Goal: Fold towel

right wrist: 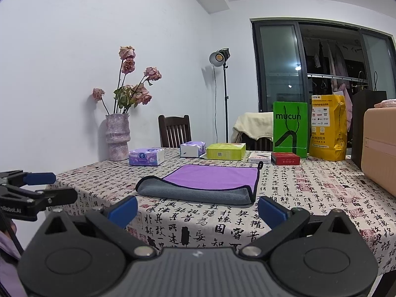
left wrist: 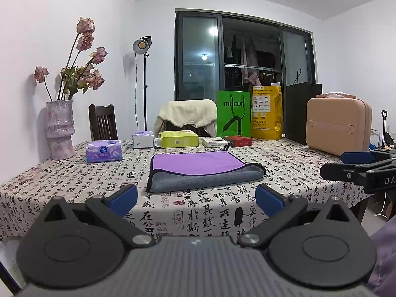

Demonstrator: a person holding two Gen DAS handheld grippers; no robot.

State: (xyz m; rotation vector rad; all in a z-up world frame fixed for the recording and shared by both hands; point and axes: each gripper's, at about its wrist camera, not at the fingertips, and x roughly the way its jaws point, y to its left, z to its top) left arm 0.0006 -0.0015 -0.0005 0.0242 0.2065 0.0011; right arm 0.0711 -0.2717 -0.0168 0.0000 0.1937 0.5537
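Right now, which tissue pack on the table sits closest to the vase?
The purple soft tissue pack, just beside the vase. The white-sided tissue pack lies farther along, next to the yellow-green box.

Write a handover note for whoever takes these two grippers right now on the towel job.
Left gripper: open, empty, held back from the near table edge, short of the towel.
Right gripper: open, empty, likewise short of the towel.
Towel: lies on the calligraphy tablecloth, mid-table. Its near part is turned over, grey side up, onto the purple face; the hanging loop is at the far right corner.
Done: apparently one fold, partial, purple still showing.
Left: probably regrasp the near corners and finish folding; I can't tell how many folds are wanted.
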